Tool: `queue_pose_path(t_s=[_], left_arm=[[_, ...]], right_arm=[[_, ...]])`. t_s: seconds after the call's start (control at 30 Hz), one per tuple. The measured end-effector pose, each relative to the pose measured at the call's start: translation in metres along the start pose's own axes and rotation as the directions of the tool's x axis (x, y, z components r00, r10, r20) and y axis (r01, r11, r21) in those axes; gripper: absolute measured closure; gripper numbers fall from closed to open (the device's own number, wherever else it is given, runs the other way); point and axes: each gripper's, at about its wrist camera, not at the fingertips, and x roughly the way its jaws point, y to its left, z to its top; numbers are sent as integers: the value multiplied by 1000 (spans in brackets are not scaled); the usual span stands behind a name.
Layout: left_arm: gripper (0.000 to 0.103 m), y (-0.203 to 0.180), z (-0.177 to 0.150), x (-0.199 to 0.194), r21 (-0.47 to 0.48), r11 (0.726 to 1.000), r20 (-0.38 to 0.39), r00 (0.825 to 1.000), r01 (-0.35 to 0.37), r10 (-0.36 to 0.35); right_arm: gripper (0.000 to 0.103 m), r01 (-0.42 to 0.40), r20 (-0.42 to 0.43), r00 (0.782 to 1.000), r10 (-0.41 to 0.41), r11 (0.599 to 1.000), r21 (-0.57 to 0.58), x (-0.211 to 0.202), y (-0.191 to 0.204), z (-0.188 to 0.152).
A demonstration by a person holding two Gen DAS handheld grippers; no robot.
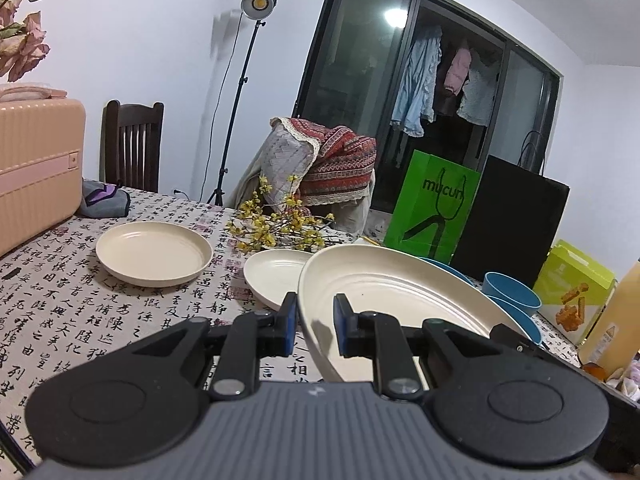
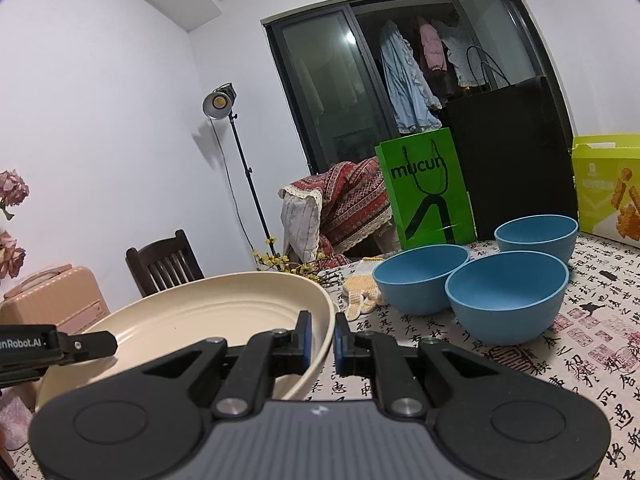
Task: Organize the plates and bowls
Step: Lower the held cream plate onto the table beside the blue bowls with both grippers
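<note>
A large cream plate (image 1: 400, 296) hangs tilted above the patterned tablecloth, held between both grippers. My left gripper (image 1: 316, 316) is shut on its left rim; my right gripper (image 2: 322, 332) is shut on its right rim, with the plate (image 2: 208, 312) stretching left from it. The left gripper's finger (image 2: 92, 344) shows at the plate's far side in the right wrist view. Two more cream plates (image 1: 154, 258) (image 1: 272, 276) lie flat on the table beyond. Three blue bowls (image 2: 420, 276) (image 2: 506, 296) (image 2: 536, 236) stand upright to the right.
A pink suitcase (image 1: 36, 168) stands at the table's left. Yellow flower sprigs (image 1: 276, 228), a green bag (image 1: 434, 204) and a black bag (image 1: 512, 220) line the far edge. A snack box (image 2: 608, 188), a bottle (image 1: 612, 316) and a knit glove (image 2: 360, 292) lie at the right.
</note>
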Motion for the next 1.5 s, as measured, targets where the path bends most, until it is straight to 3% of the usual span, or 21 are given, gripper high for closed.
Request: queue_pose_path(t_s=[0.83, 1.5], left_arm=[[85, -19, -25, 3, 48, 998, -18, 999, 36, -35], [85, -34, -54, 15, 82, 996, -82, 996, 44, -37]], right_arm=[[92, 32, 21, 999, -32, 999, 13, -22, -27, -19], [92, 60, 1, 998, -60, 998, 35, -30, -53, -36]])
